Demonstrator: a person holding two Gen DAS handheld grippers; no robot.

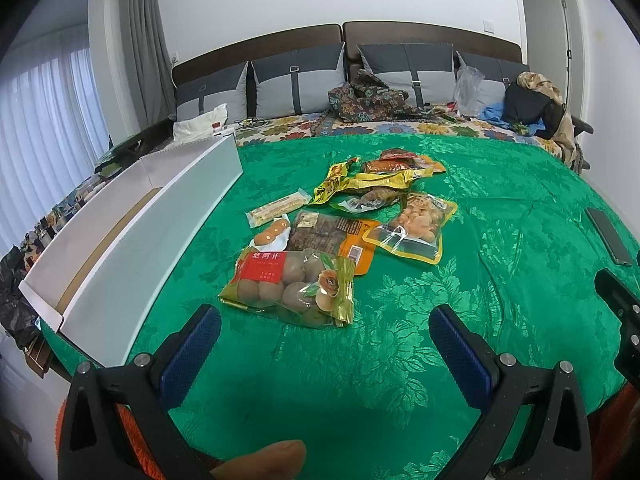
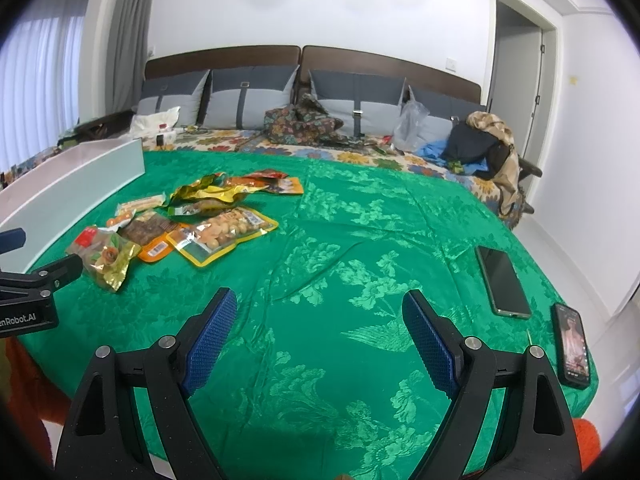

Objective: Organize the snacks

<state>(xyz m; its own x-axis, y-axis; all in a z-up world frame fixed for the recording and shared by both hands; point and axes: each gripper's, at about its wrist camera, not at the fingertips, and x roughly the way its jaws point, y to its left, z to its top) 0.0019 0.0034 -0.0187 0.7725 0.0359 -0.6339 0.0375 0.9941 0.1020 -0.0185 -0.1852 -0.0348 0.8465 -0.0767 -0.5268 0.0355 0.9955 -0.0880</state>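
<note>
Nothing looks sorted yet: the long white box (image 1: 132, 236), at 9 o'clock of the pile, shows no snacks inside as far as its visible part goes, and every packet is left to move. The snack pile (image 1: 344, 216) lies on the green brocade bedspread (image 1: 500, 216), glossy crinkled pouches overlapping. Nearest, at 12 o'clock of the left gripper (image 1: 324, 328), sits a clear longan bag (image 1: 292, 286) of round brown fruits. Both the left gripper and right gripper (image 2: 320, 320) gape wide, holding nothing. 2 flat phones (image 2: 505, 282) lie at 2 o'clock of the right gripper.
</note>
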